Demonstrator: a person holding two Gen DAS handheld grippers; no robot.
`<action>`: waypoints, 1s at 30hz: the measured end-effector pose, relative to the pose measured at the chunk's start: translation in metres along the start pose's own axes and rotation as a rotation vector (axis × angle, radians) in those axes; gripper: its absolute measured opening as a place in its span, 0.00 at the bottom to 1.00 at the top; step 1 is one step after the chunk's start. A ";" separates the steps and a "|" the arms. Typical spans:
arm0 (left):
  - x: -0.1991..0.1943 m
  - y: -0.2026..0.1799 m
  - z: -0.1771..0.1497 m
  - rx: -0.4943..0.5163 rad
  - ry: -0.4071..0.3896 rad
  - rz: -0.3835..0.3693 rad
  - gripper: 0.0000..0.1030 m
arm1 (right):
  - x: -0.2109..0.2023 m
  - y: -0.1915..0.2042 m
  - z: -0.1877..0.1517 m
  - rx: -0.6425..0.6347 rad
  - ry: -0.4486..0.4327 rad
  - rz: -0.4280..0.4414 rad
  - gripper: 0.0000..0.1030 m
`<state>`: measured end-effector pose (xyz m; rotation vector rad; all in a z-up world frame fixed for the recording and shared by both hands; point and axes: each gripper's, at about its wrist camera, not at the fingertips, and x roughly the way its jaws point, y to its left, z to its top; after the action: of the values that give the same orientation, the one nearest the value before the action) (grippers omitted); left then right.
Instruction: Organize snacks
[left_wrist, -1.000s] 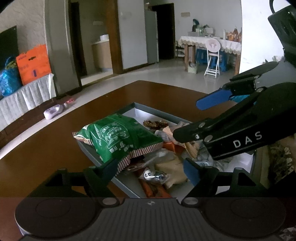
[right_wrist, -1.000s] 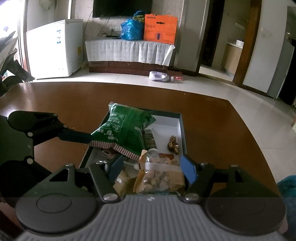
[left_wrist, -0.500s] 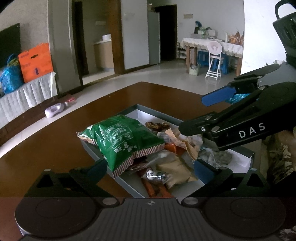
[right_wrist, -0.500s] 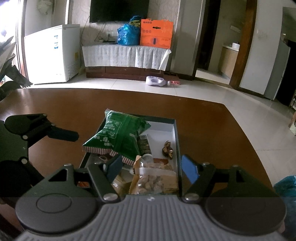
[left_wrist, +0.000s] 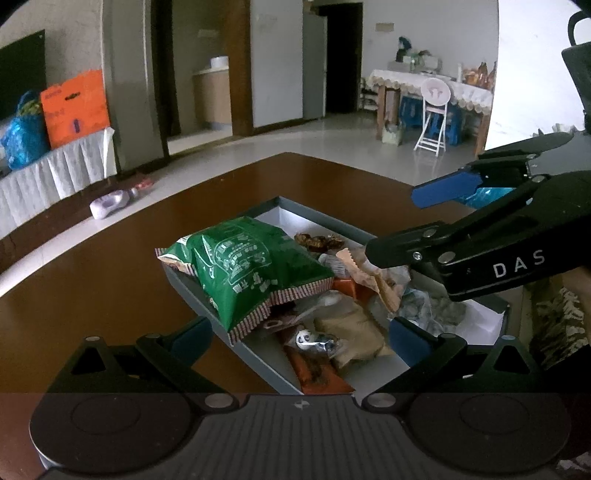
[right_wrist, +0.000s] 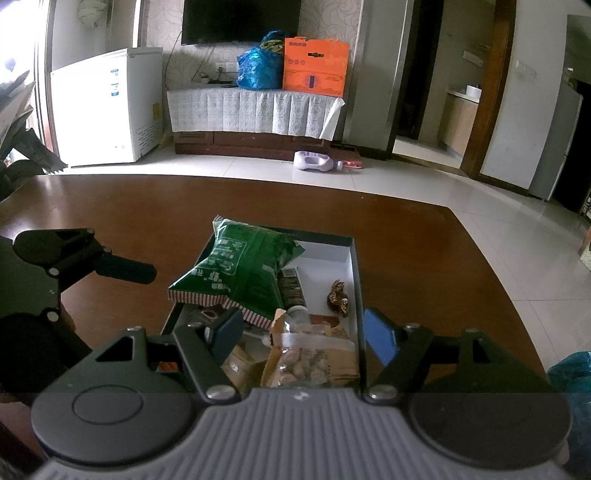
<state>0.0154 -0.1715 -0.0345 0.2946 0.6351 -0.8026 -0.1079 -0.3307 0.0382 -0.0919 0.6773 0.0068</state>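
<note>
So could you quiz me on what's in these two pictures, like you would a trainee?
1. True or false: the big green crinkly snack bag lies flat on the brown wooden table.
2. Which tool holds something? A) left tool B) right tool C) neither
3. Fill in: the clear packet of pale round nuts lies in the grey box with white lining at its end ____ the right tool.

Key: 1 false, it rests across the box's edge and other snacks; 2 C, both are open; 3 nearest.
</note>
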 end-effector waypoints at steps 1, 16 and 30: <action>0.000 0.000 0.000 0.002 -0.001 0.006 1.00 | 0.000 0.000 0.000 -0.001 0.001 0.000 0.71; -0.003 0.001 0.003 0.000 -0.016 0.066 1.00 | 0.000 0.001 0.000 -0.005 0.002 0.006 0.71; -0.007 0.000 0.001 -0.005 -0.042 0.089 1.00 | 0.000 0.000 -0.001 -0.006 0.005 0.008 0.71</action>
<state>0.0125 -0.1682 -0.0291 0.2990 0.5809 -0.7204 -0.1085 -0.3303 0.0374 -0.0946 0.6825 0.0165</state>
